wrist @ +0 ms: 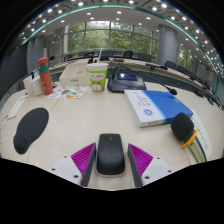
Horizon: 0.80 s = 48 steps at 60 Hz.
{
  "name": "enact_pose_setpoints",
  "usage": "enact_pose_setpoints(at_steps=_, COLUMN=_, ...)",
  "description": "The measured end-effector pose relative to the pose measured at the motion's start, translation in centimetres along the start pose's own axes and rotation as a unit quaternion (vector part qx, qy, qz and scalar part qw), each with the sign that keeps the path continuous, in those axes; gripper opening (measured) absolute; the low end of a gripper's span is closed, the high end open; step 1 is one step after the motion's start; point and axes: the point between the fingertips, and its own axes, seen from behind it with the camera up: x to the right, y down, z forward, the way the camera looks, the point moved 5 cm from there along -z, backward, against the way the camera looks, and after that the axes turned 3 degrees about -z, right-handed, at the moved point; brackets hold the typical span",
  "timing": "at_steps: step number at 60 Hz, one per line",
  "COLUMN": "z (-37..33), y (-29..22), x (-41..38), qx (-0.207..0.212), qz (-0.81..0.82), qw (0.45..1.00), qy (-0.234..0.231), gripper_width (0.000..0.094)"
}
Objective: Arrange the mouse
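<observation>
Mouse: a black computer mouse (110,153) lies between the two fingers at 6 o'clock, its long axis pointing to 12 o'clock, its underside on the counter.
Gripper: the gripper (111,160) is seen from behind; the magenta pads (84,158) face the mouse's flanks from 9 and 3 o'clock.
Finger state: spread to about the width of the mouse and lying close along its two sides; whether the pads press on it or leave a narrow gap cannot be told.
Counter: a pale beige counter (85,120) carries every item named here.
Mouse mat: a black, elongated mouse mat (30,129) lies at 10 o'clock from the mouse, well apart from the fingers.
Book: a blue-and-white book (155,107) lies flat at 1 o'clock from the mouse, beyond the fingers.
Dark object: a rounded black item with an orange part (183,128) sits at 2 o'clock from the mouse, just beside the book's near corner; its kind cannot be told.
Laptop: a dark laptop (125,78) rests at 12 o'clock, far beyond the mouse.
Cup: a pale cup with a green band (97,78) stands upright just at 9 o'clock of the laptop.
Bottle: a red bottle (45,76) stands upright at 11 o'clock, near the counter's far side.
Background: an office with rows of desks and large windows (110,38).
</observation>
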Motion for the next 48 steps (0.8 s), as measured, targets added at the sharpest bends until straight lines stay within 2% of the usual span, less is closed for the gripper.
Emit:
enact_pose_setpoints(at_steps=3, z=0.2, y=-0.1, x=-0.4, qx=-0.003, qz=0.002, qw=1.0, qy=-0.013, gripper_width=0.0482)
enact_pose_setpoints(at_steps=12, z=0.4, y=-0.2, x=-0.5, qx=-0.012, qz=0.002, qw=1.0, qy=-0.014, gripper_width=0.0389)
enact_pose_setpoints(at_steps=18, z=0.2, y=-0.4, x=-0.4, qx=-0.02, qz=-0.004, qw=1.0, qy=0.003, gripper_width=0.0328)
enact_pose_setpoints(at_steps=25, z=-1.1, y=-2.1, x=-0.8, qx=-0.016, qz=0.0, qw=1.0, qy=0.019, gripper_width=0.0311)
enact_pose_setpoints(at_steps=32, z=-3.9, y=-6.3, x=-2.2, qx=0.012, qz=0.038, qw=0.999, qy=0.026, gripper_width=0.031)
enact_pose_setpoints(at_steps=44, z=-8.0, y=-14.2, x=-10.2, qx=0.059, qz=0.059, qw=0.996, qy=-0.009, gripper_width=0.0311)
enact_pose_setpoints(at_steps=48, z=-7.6, y=-15.3, x=-13.8, qx=0.057, qz=0.059, qw=0.996, qy=-0.026, gripper_width=0.031)
